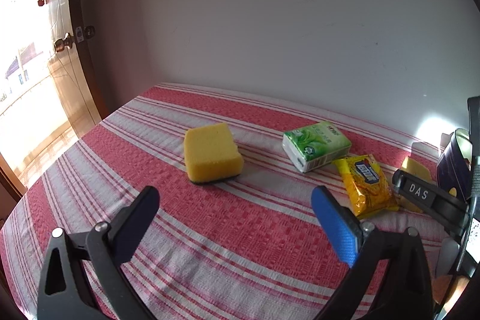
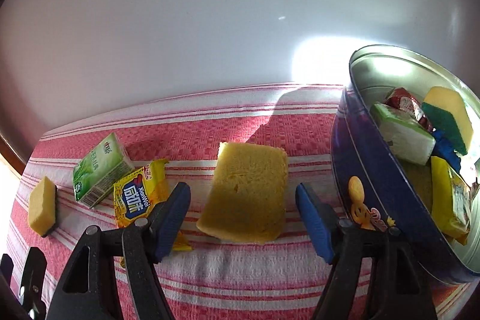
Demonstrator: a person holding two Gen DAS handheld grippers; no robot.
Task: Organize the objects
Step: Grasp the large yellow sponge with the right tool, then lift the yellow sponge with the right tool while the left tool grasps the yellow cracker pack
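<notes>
Left wrist view: my left gripper (image 1: 235, 206) stands wide, nothing between its jaws. Ahead on the striped tablecloth (image 1: 210, 245), mid-surface, a yellow sponge (image 1: 211, 152); toward the far edge a green tissue pack (image 1: 316, 144) touching a yellow snack packet (image 1: 367, 185).

Right wrist view: my right gripper (image 2: 243, 209) is open wide, fingers either side of a yellow sponge slab (image 2: 249, 191), pads apart from it. Blue tin (image 2: 381, 179) near the right edge holds assorted items.
</notes>
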